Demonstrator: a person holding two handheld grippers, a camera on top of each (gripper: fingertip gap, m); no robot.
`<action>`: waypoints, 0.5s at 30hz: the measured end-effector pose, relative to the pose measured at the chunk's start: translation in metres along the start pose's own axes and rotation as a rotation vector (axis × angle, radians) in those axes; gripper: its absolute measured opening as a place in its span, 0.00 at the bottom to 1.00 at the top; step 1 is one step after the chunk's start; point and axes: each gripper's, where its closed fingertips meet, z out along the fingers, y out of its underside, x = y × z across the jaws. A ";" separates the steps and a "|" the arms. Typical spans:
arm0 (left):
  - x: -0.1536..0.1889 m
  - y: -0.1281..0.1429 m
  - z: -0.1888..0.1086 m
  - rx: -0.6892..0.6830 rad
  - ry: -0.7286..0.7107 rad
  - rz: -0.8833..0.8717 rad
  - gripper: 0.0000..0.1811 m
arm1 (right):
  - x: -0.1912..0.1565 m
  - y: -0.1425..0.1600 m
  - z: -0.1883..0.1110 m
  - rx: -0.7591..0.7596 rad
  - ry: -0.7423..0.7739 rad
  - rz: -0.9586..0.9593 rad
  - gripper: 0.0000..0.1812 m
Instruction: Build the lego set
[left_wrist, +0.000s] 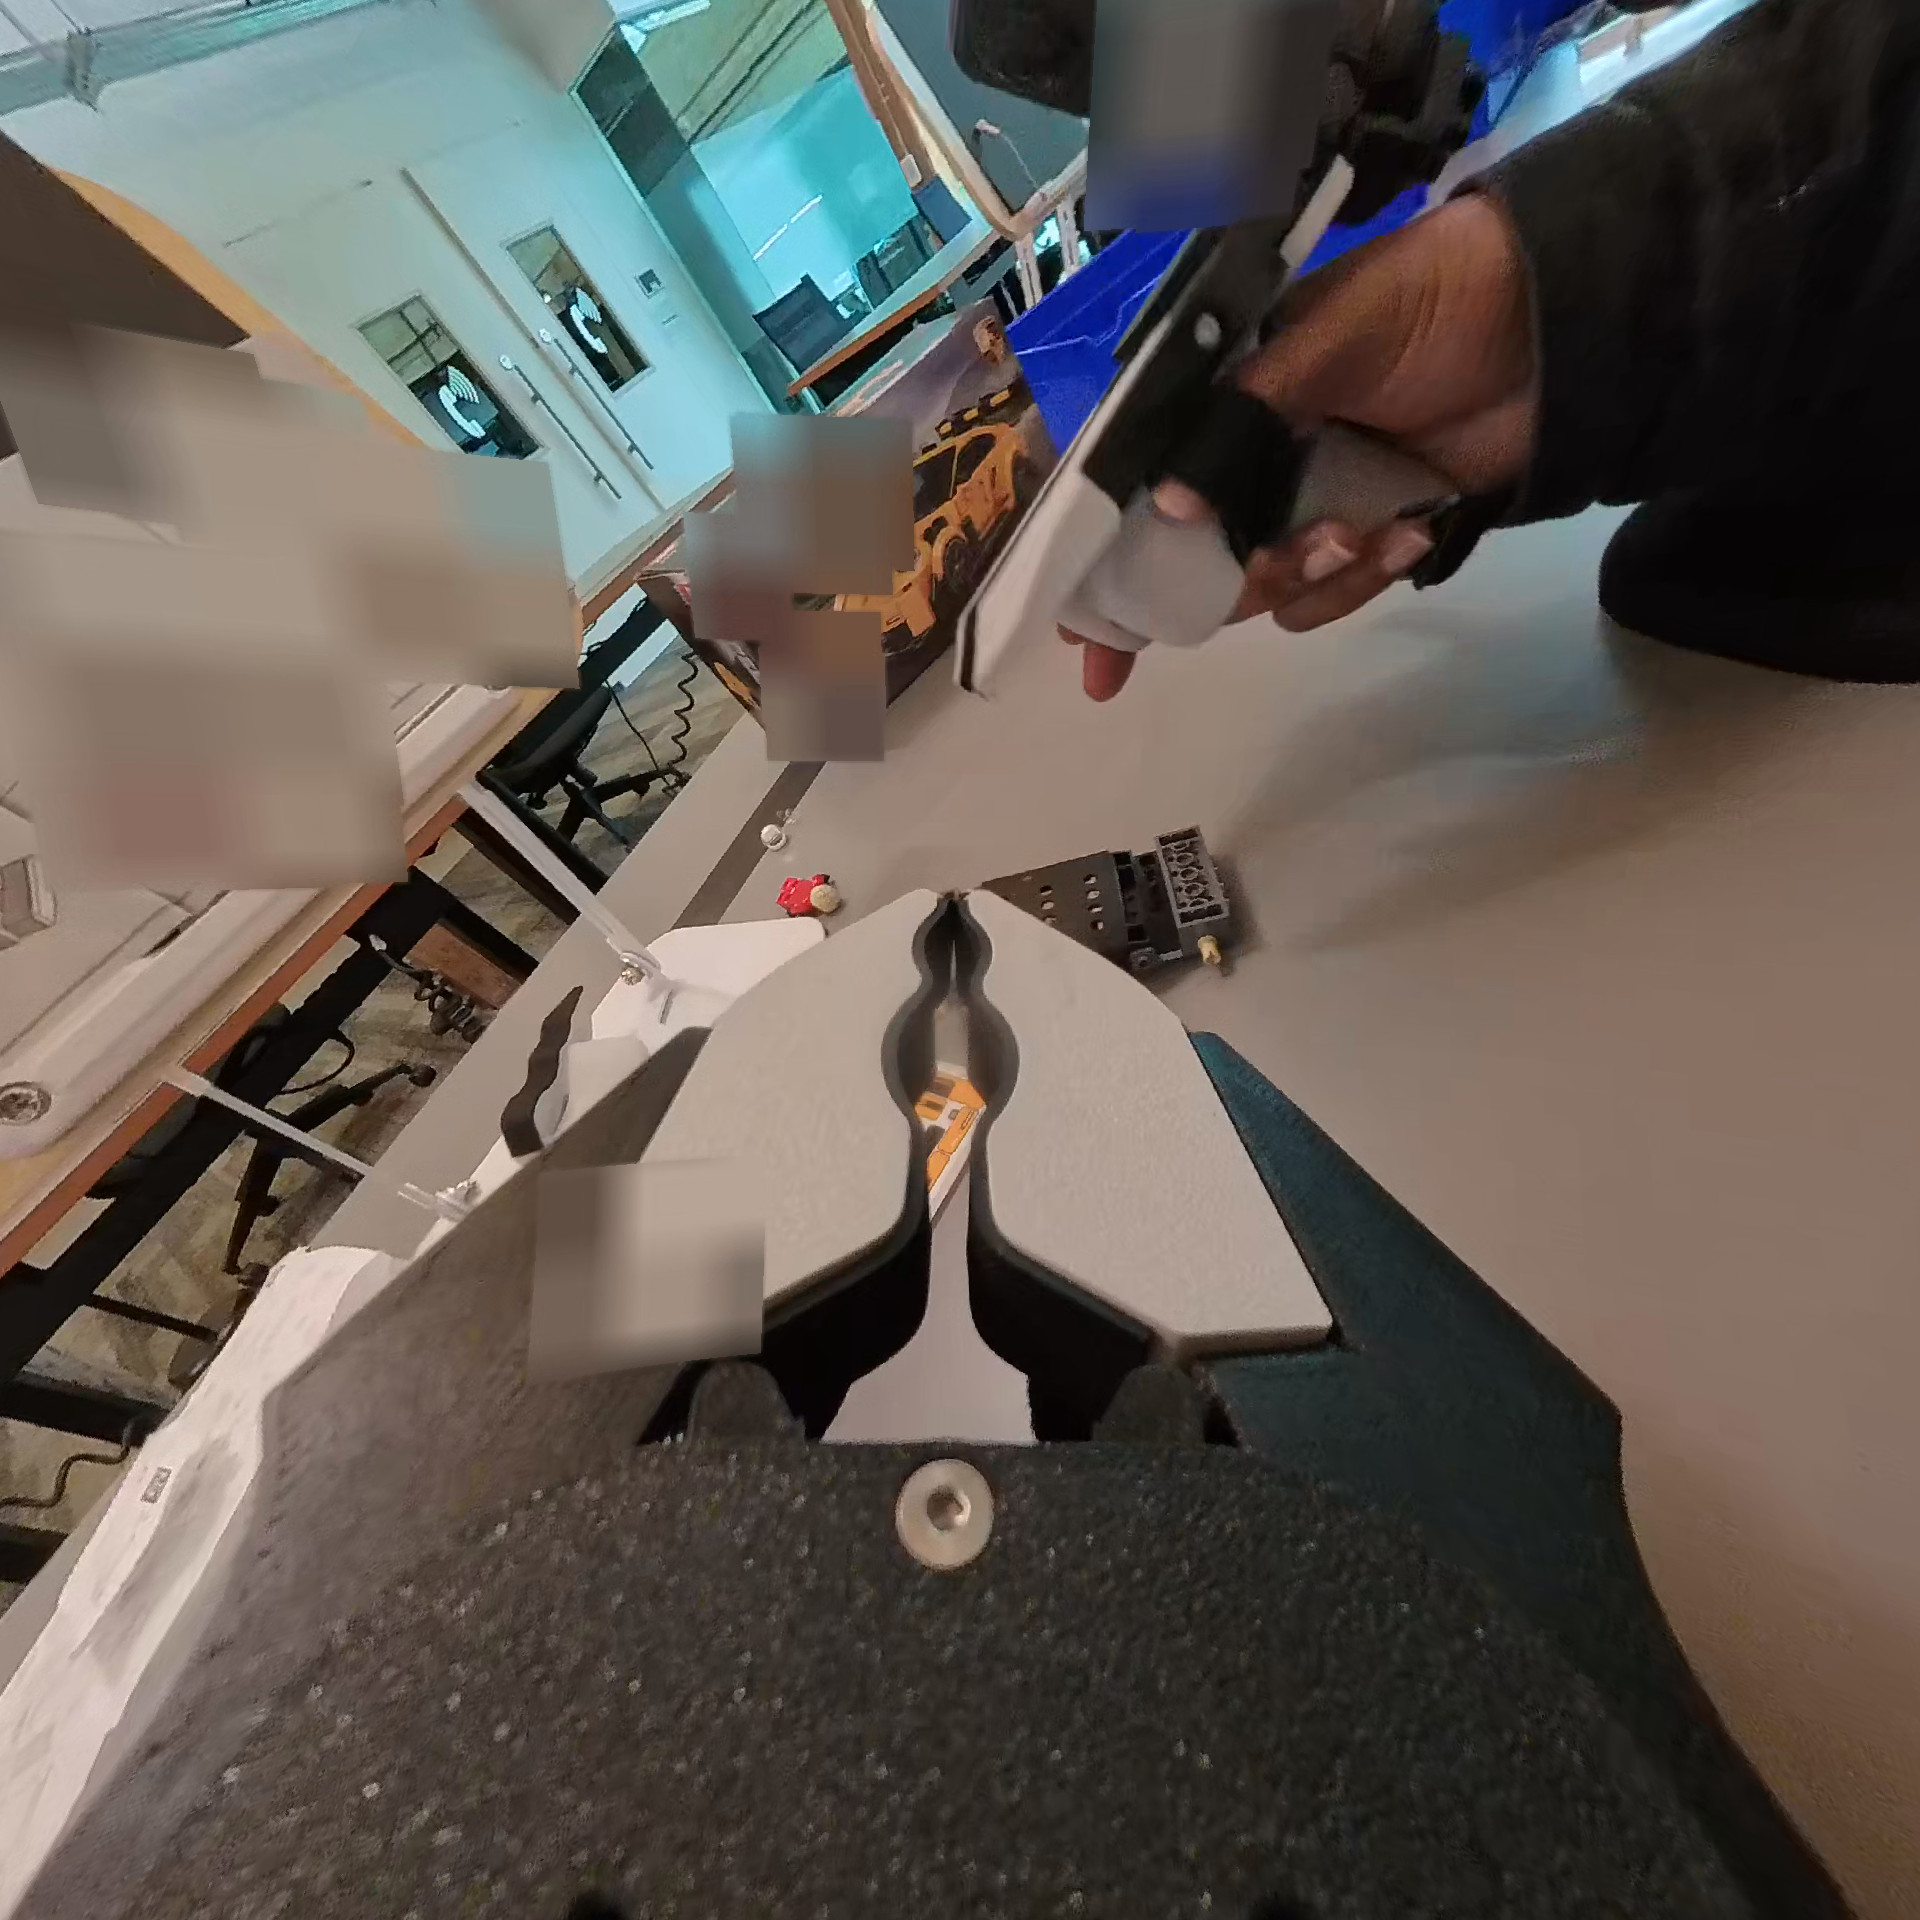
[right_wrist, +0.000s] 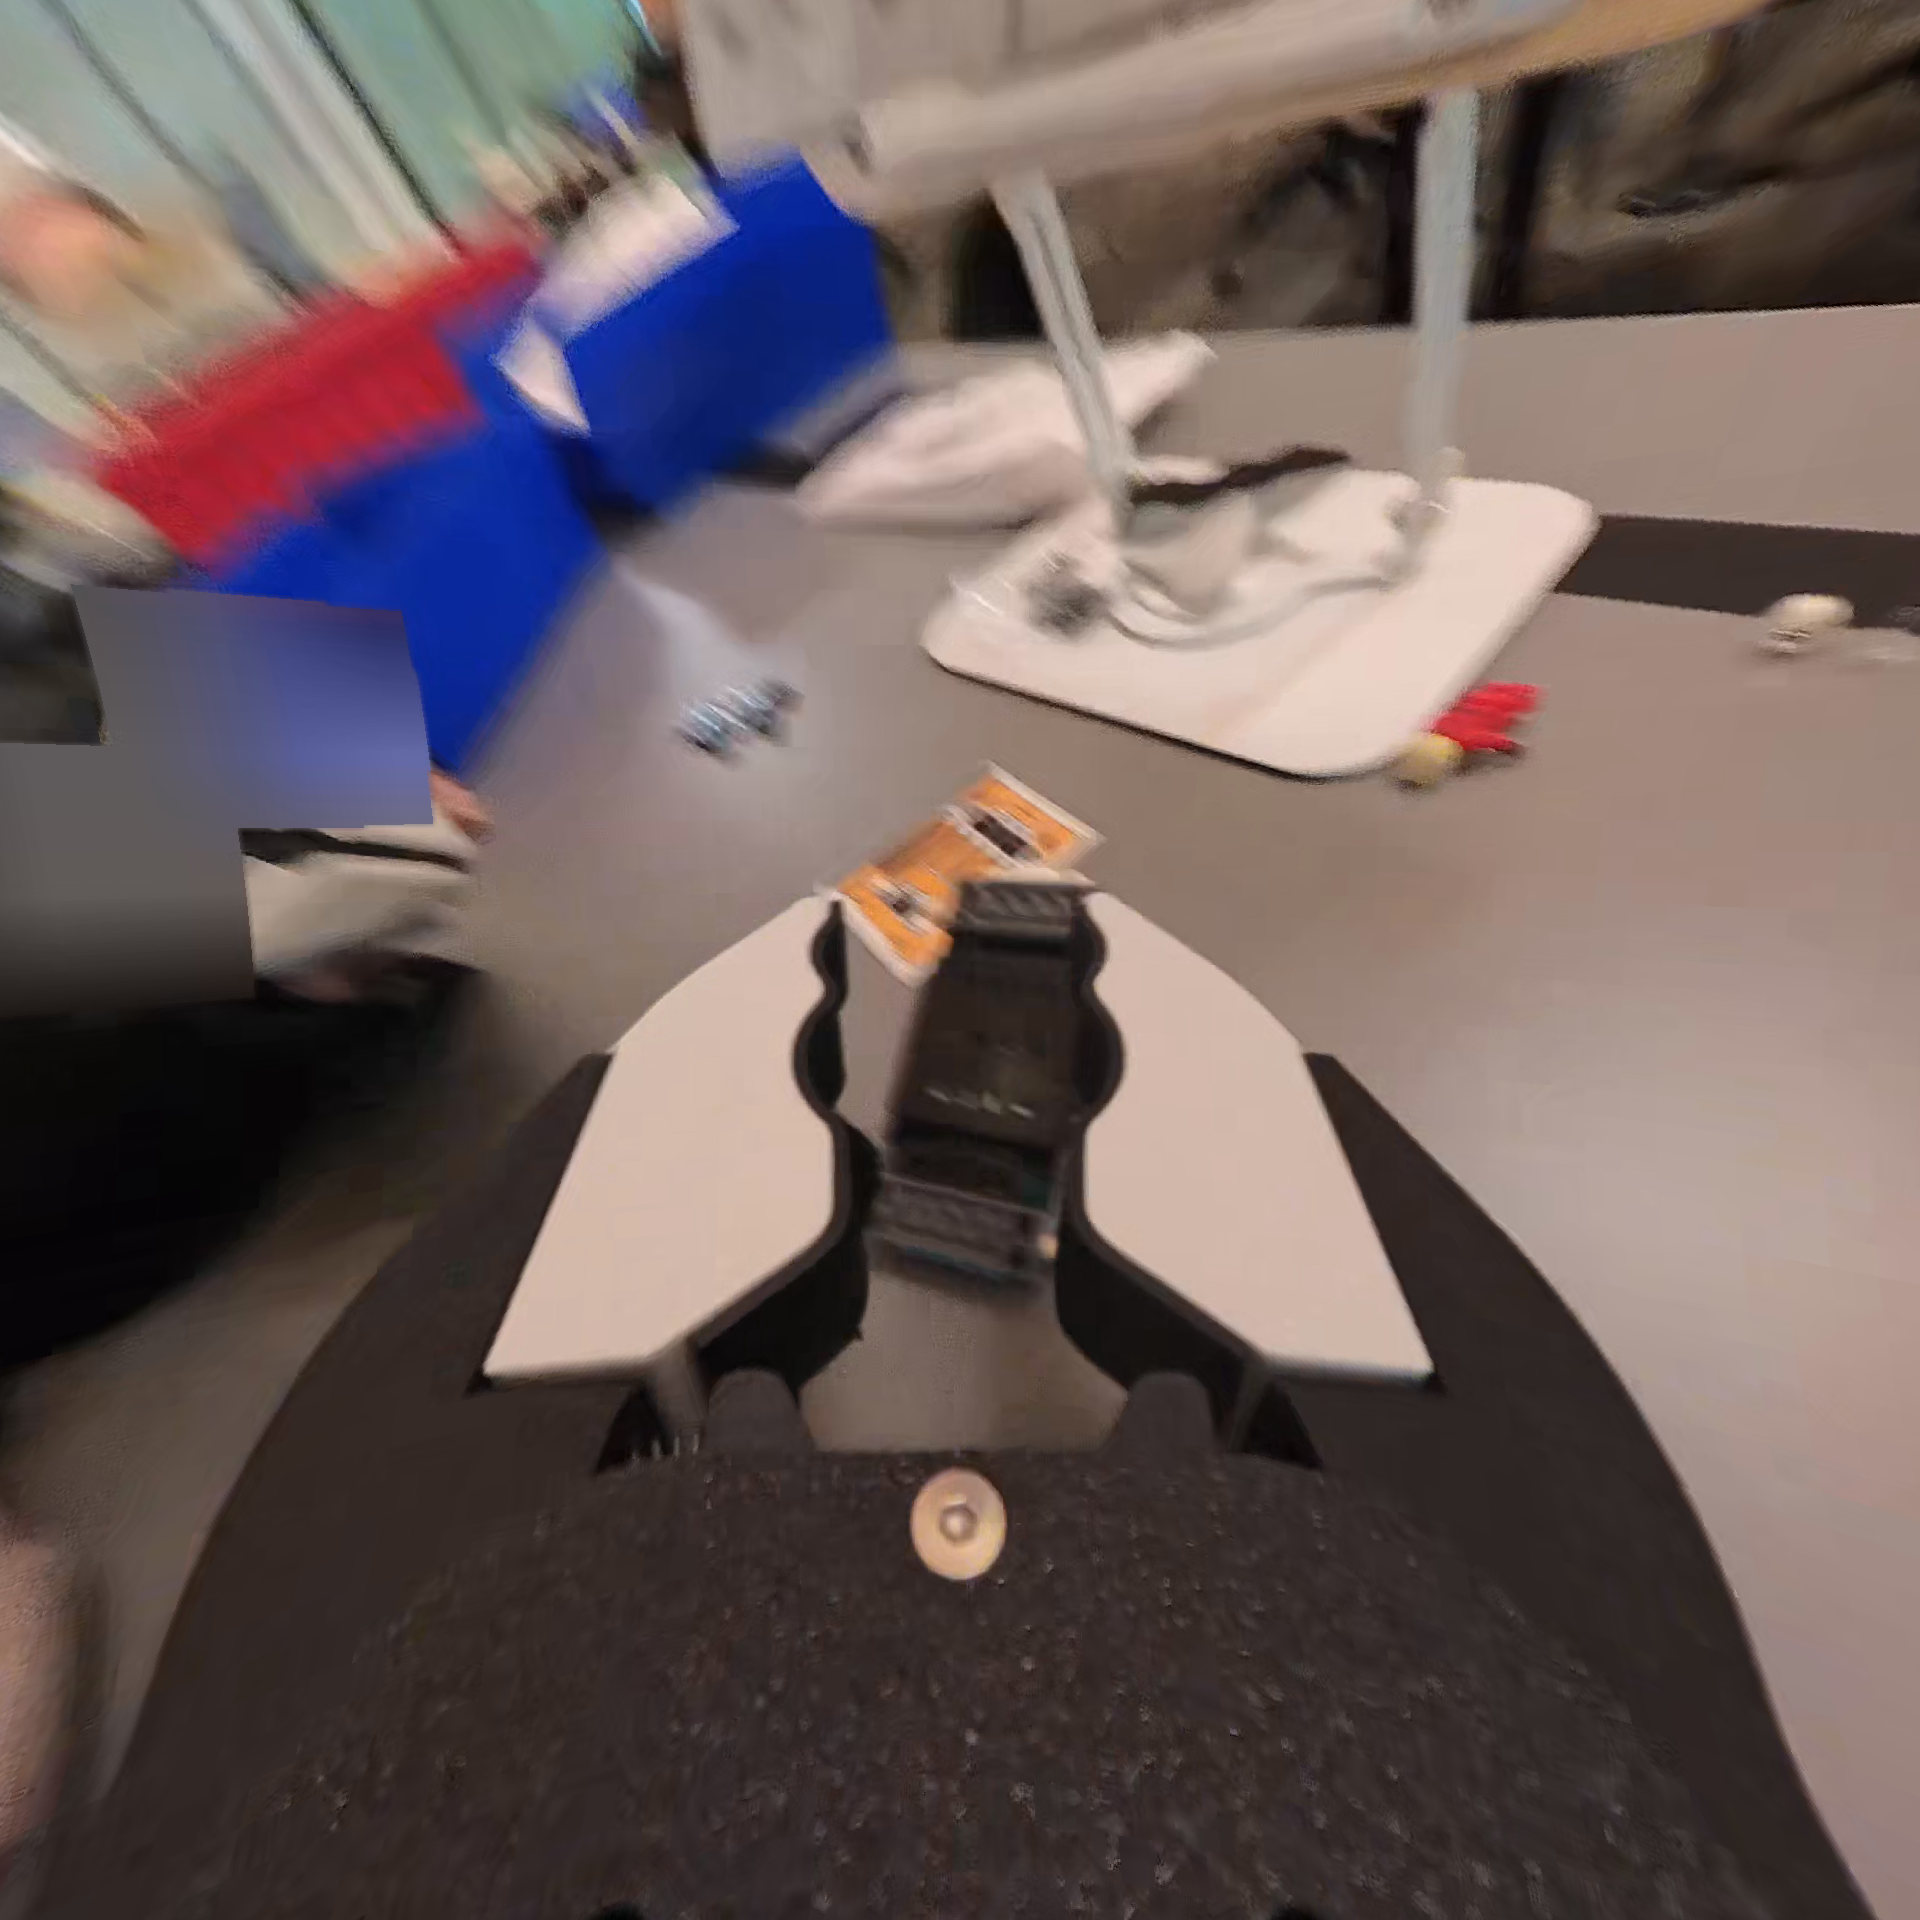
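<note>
In the left wrist view, the left tool (left_wrist: 954, 906) is seen at frame centre with its two fingers brought together at the tips; nothing is clamped there, and an orange-and-white leaflet (left_wrist: 951, 1127) on the counter (left_wrist: 1507, 987) is glimpsed through the gap lower down. Just beyond the tips, to the right of centre, a black lego assembly (left_wrist: 1127, 906) lies flat on the counter. A small red piece (left_wrist: 806, 894) rests to the left of the tips, beside the white base plate (left_wrist: 727, 951) of a stand. In the upper right, the right tool (left_wrist: 1039, 582) is held in a hand (left_wrist: 1392, 416) above the counter, well apart from the assembly; a boxed set with a yellow car picture (left_wrist: 961, 509) stands behind it.

The right wrist view is heavily blurred. The right tool's fingers (right_wrist: 727, 1122) are seen spread apart, with the black assembly (right_wrist: 982, 1081) framed between them but, as far as can be told, not gripped. The leaflet (right_wrist: 961, 868) lies just past the tips, and blue bins (right_wrist: 665, 343) fill the upper left.

The step in hand is judged to be a pickup of the black assembly by the right tool. It would be done best if the open fingers were lowered squarely over the long sides of the assembly, kept level with the counter, and closed gently on the solid walls rather than on the protruding pin. The leaflet should be kept out of the grip.
</note>
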 end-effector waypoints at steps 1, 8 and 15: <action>-0.002 0.001 0.000 -0.005 -0.007 -0.009 0.00 | 0.007 0.008 0.003 -0.072 0.083 -0.058 0.28; -0.016 0.012 -0.001 -0.051 -0.054 -0.085 0.00 | 0.012 0.059 0.047 -0.462 0.308 -0.252 0.52; -0.028 0.014 -0.008 -0.030 -0.062 -0.184 0.00 | 0.024 0.077 0.049 -0.578 0.326 -0.300 0.34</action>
